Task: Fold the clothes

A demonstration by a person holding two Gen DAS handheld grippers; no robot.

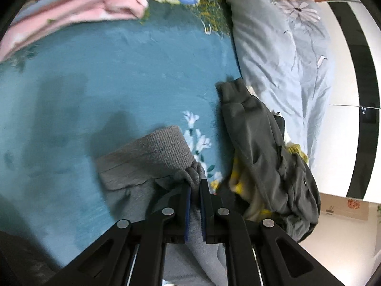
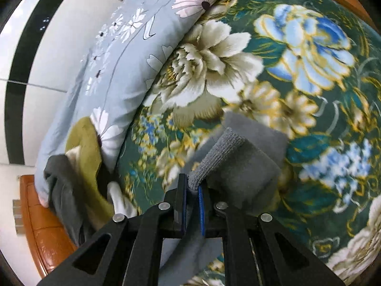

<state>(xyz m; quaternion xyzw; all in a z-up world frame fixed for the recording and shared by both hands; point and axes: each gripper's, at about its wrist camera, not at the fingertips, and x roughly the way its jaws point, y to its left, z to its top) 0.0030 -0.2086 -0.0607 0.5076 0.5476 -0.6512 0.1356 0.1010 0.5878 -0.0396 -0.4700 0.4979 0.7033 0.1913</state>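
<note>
Both grippers, left (image 1: 195, 186) and right (image 2: 191, 188), clamp grey garment (image 1: 152, 152); ribbed cuff points away.

The grey garment (image 1: 152, 157) is soft matt knit with a coarse ribbed cuff, and it's bunched in each claw, left claw (image 1: 195, 190) and right claw (image 2: 192, 190), both matt black plastic with dull metal rivets and blue pads. The bed's blanket (image 1: 119, 76) looks plush and fuzzy, teal with printed flowers, while the pale blue quilt (image 1: 273, 47) along its edge is smooth thin cotton. The dark grey jacket (image 1: 266, 147) looks slick and woven, and the bed frame (image 2: 45, 226) is glossy orange leather.
</note>
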